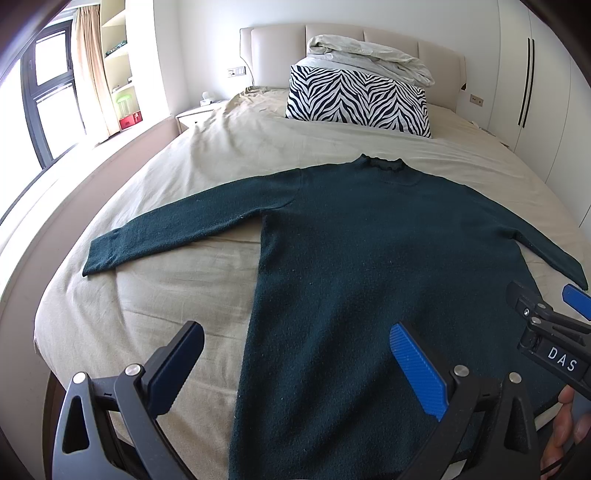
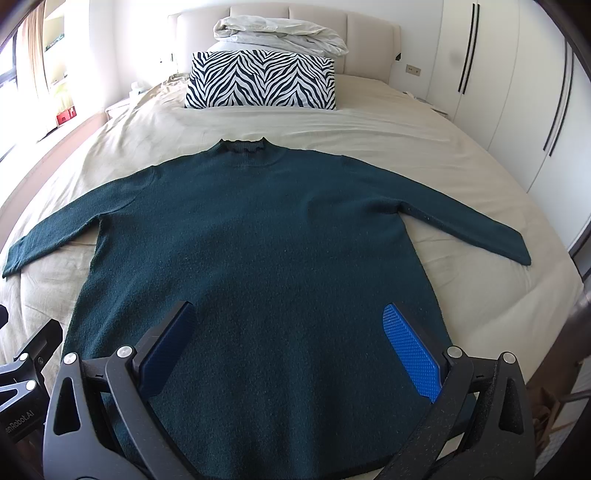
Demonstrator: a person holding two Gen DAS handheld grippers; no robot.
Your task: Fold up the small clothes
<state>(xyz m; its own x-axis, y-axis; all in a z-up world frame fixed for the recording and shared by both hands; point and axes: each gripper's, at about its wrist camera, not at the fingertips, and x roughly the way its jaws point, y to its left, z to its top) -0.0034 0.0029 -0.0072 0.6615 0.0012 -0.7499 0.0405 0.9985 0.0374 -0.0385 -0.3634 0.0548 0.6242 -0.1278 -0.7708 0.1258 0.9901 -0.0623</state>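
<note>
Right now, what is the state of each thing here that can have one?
sweater: unfolded, spread flat, both sleeves out
left gripper: fingers open, holding nothing
right gripper: fingers open, holding nothing
zebra pillow: lying on bed
white duvet: bundled behind pillow

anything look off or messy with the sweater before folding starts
Nothing stands out. The dark green sweater lies flat on the bed, sleeves spread, collar toward the zebra pillow. Both grippers are open.

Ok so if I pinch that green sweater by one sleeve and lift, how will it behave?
The sweater is probably floppy: it lies flat on the bed sheet, so the body would likely trail. Its fuzzy knit should grip rather than slip. The long sleeve may stretch.
</note>
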